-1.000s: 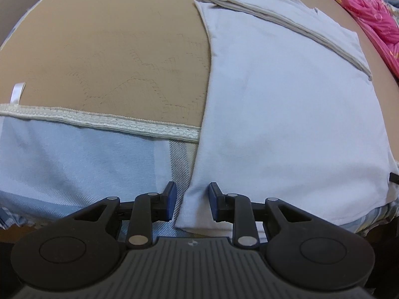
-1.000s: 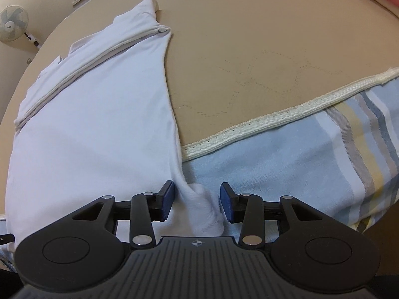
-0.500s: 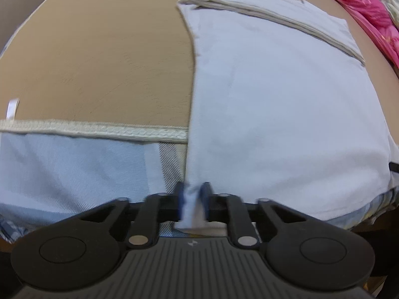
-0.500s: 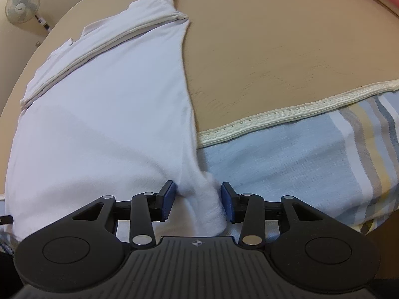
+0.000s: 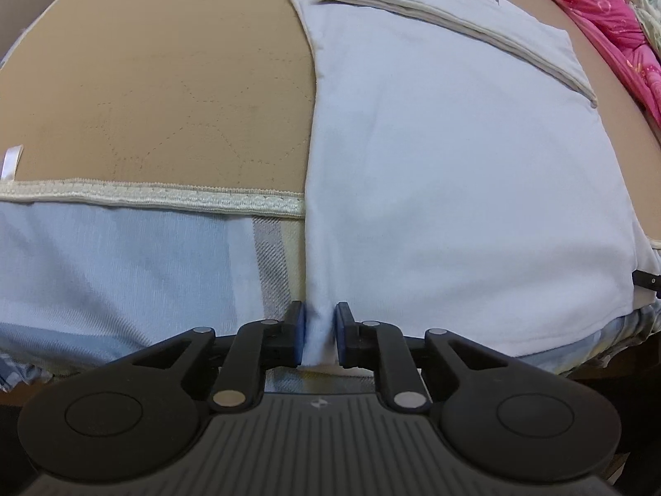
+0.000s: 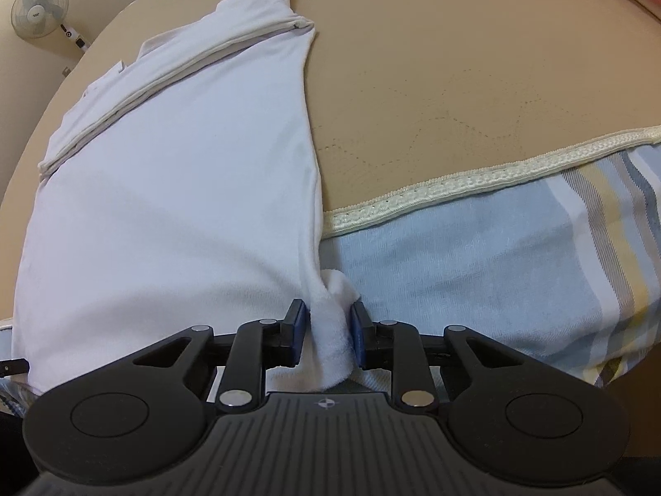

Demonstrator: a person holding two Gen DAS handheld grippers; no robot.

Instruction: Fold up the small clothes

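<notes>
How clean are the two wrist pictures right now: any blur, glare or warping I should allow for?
Left wrist: sharp, soft even light, no glare; fisheye bows the lace trim and the white shirt, corners dark. Right wrist: equally sharp, the shirt keeps its folds, edges curve, the fan sits squeezed in the corner.

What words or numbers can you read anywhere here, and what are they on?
None can be read.
Fan: a small dark mark at its middle, too small and blurred to read.
White tag at the tan blanket's edge: looks blank.
White shirt: no print showing.
Each gripper body has only a small round emblem, no letters.
</notes>
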